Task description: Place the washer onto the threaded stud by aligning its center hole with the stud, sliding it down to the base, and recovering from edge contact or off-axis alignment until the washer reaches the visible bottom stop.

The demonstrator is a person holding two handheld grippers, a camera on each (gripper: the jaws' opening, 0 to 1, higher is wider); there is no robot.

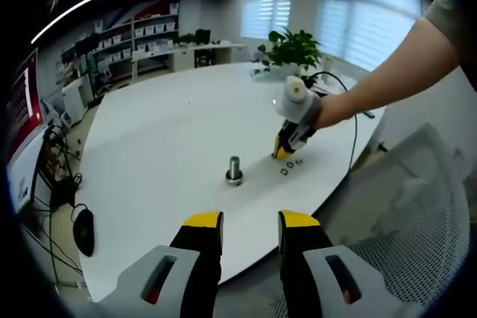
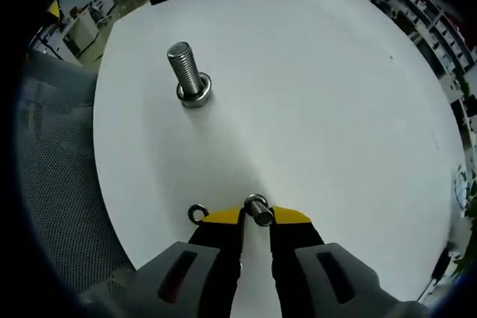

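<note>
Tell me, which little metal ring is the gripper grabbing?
The ring pinched between the right gripper's yellow tips. Another ring lies loose on the table just left of the tips.

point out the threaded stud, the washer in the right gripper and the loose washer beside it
threaded stud (image 2: 186, 68): right gripper view, mid shaft
gripped washer (image 2: 258, 208): right gripper view, its rim between the jaws
loose washer (image 2: 197, 214): right gripper view, its ring, on the table

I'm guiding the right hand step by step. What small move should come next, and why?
Probably lift the right gripper off the table and carry it toward the threaded stud. Its fingers appear shut on a washer, the stud stands upright some way ahead, and a second washer lies beside the fingers.
</note>
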